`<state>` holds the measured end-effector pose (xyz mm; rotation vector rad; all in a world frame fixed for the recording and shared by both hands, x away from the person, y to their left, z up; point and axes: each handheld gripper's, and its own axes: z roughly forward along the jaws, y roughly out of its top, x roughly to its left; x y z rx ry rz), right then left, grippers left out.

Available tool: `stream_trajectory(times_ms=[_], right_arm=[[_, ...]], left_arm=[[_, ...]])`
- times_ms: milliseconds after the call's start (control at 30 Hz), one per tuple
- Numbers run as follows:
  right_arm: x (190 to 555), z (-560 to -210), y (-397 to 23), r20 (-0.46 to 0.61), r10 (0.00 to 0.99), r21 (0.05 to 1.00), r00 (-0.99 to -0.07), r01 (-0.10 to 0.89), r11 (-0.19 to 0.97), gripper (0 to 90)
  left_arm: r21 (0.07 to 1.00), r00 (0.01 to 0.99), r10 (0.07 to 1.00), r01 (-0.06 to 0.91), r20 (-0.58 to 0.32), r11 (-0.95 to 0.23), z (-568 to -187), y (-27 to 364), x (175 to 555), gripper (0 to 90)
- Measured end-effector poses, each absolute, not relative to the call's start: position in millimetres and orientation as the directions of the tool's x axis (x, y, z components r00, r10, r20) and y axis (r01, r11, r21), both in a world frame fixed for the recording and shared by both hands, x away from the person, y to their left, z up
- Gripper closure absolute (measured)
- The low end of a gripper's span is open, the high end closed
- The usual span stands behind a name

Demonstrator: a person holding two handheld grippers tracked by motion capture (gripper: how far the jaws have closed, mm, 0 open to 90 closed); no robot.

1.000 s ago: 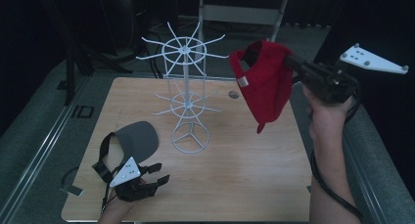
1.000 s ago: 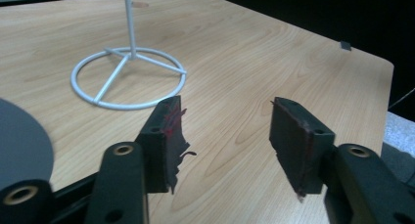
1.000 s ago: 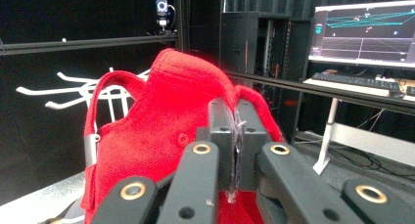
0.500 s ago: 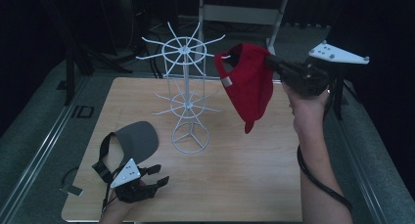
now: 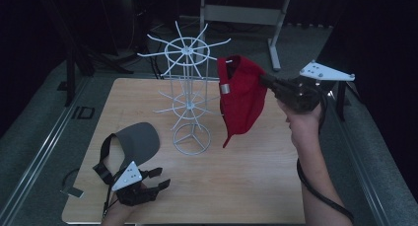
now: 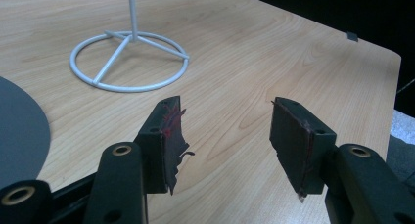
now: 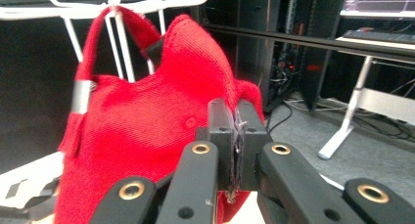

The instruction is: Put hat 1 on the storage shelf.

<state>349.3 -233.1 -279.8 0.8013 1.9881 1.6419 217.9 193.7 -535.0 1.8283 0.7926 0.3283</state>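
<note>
Right gripper [image 5: 263, 80] held high at the table's far right, jaws pressed together on a fold of the red cap [image 5: 241, 95]. The pinch sits at the cap's crown, so the brim hangs down and the back strap with its metal buckle [image 7: 80, 96] faces the white wire rack [image 5: 186, 95]. That orientation reads as deliberate: the strap loop leads, ready to slip over one of the rack's top prongs [image 7: 183, 0]. In the right gripper view the strap's top sits at prong level; whether it touches the wire is hard to say from this angle.

Left gripper [image 6: 222, 136] rests low at the near left corner of the wooden table [image 5: 246, 186], jaws spread with nothing between them, likely parked out of the way. Just beside it lies a grey visor [image 5: 135, 142], flat on the table, apparently waiting its turn on the rack.
</note>
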Motion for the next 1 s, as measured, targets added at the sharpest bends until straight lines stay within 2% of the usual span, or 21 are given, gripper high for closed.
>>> stream_trajectory(times_ms=[200, 400, 500, 533, 600, 833, 933, 1000], right_arm=[[347, -289, -234, 0.048, 0.660, 0.975, -0.750, 0.177, 0.130, 85.5], [343, -291, -240, 0.041, 0.656, 0.975, -0.753, 0.175, 0.140, 68.3], [341, -292, -241, 0.037, 0.658, 0.975, -0.752, 0.171, 0.141, 66.7], [337, -294, -245, 0.022, 0.660, 0.975, -0.751, 0.161, 0.150, 61.4], [334, -297, -248, 0.016, 0.661, 0.975, -0.750, 0.159, 0.158, 59.4], [325, -319, -260, -0.008, 0.668, 0.961, -0.744, 0.179, 0.211, 37.4], [322, -331, -268, 0.017, 0.680, 0.959, -0.733, 0.205, 0.196, 30.2], [320, -340, -274, 0.040, 0.681, 0.959, -0.731, 0.220, 0.180, 22.3]], left_arm=[[0.908, 0.736, 0.660, 0.368, -0.153, -0.199, -535, 196, 218, 46.4], [0.907, 0.737, 0.658, 0.370, -0.156, -0.199, -535, 197, 217, 47.2], [0.907, 0.737, 0.658, 0.370, -0.155, -0.201, -535, 197, 217, 47.2], [0.906, 0.739, 0.657, 0.370, -0.153, -0.205, -535, 197, 217, 48.0], [0.907, 0.739, 0.656, 0.368, -0.151, -0.205, -535, 197, 217, 48.4], [0.904, 0.737, 0.659, 0.371, -0.148, -0.212, -535, 198, 217, 48.2], [0.903, 0.738, 0.658, 0.371, -0.145, -0.217, -534, 198, 216, 48.2], [0.903, 0.736, 0.662, 0.372, -0.146, -0.214, -534, 198, 216, 48.1]])
